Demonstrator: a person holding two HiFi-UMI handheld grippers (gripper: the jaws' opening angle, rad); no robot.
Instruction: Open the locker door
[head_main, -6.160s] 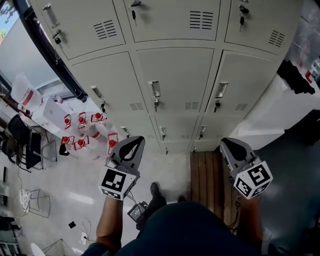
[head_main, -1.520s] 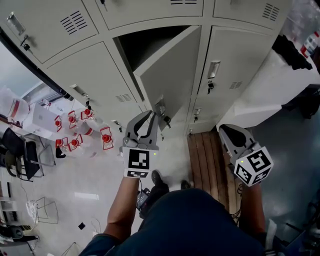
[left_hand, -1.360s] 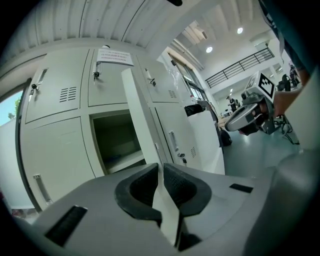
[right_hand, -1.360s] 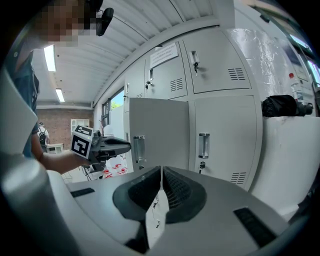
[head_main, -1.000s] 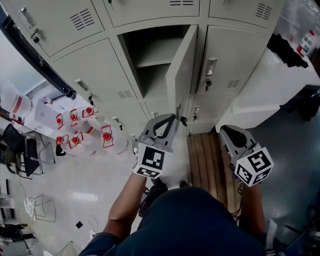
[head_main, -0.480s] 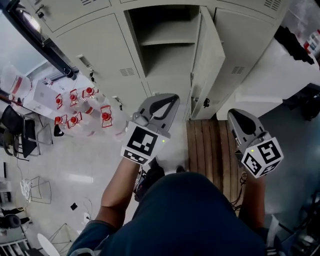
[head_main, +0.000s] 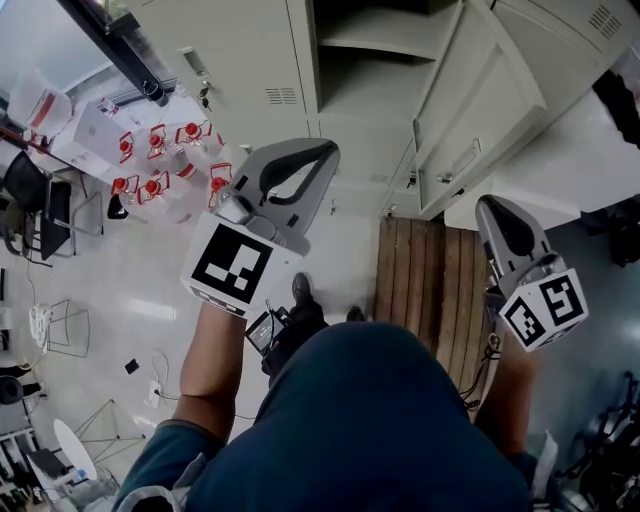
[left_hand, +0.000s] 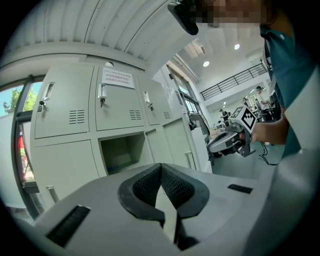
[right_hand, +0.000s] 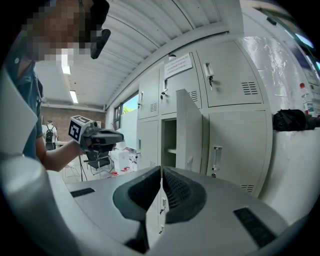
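The middle locker (head_main: 375, 55) stands open, its shelf visible inside. Its grey door (head_main: 485, 105) is swung wide to the right, the handle (head_main: 455, 170) facing outward. My left gripper (head_main: 327, 153) is shut and empty, held in the air below and left of the opening, clear of the door. My right gripper (head_main: 492, 208) hangs shut and empty just below the door. In the left gripper view the pads (left_hand: 172, 185) meet in front of the open compartment (left_hand: 122, 152). The right gripper view shows the door (right_hand: 189, 127) edge-on beyond its own shut gripper (right_hand: 161, 172).
Closed lockers (head_main: 225, 60) flank the open one. Red-capped bottles (head_main: 160, 160) stand on the floor at left, with chairs (head_main: 35, 200) beyond. A wooden pallet (head_main: 430, 290) lies under the door. A white covered block (head_main: 560, 180) stands at right.
The locker door was closed, then my left gripper pulled it open by the handle. It has since let go and drawn back toward me. The door has swung fully right.
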